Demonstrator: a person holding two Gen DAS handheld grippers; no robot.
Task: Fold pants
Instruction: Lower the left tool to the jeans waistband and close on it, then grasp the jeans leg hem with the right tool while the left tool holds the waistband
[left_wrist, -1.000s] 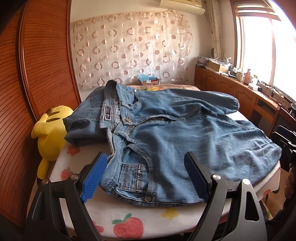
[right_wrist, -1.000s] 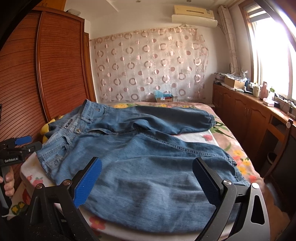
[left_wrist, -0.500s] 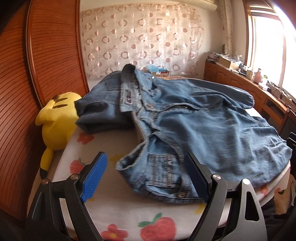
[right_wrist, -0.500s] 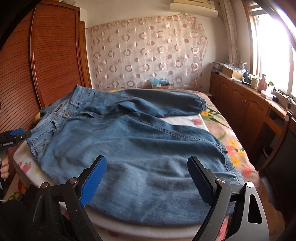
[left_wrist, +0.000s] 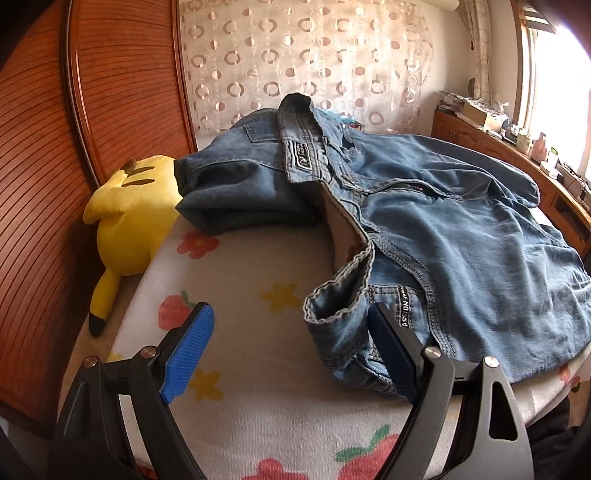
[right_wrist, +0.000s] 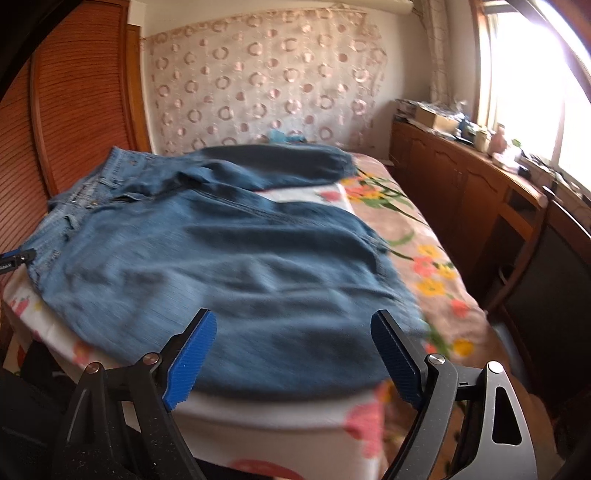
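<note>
Jeans (left_wrist: 461, 236) lie spread on bed (left_wrist: 258, 406), waistband at near left corner; no fold yet. Left gripper (left_wrist: 291, 354) fingers wide, empty; right gripper (right_wrist: 293, 356) wide but just narrowing, w/ nothing gripped.

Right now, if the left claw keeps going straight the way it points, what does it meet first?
Likely the jeans' waistband corner, curled up between the open left claw fingers; the flowered cover lies just below. Depth is hard to judge.
</note>
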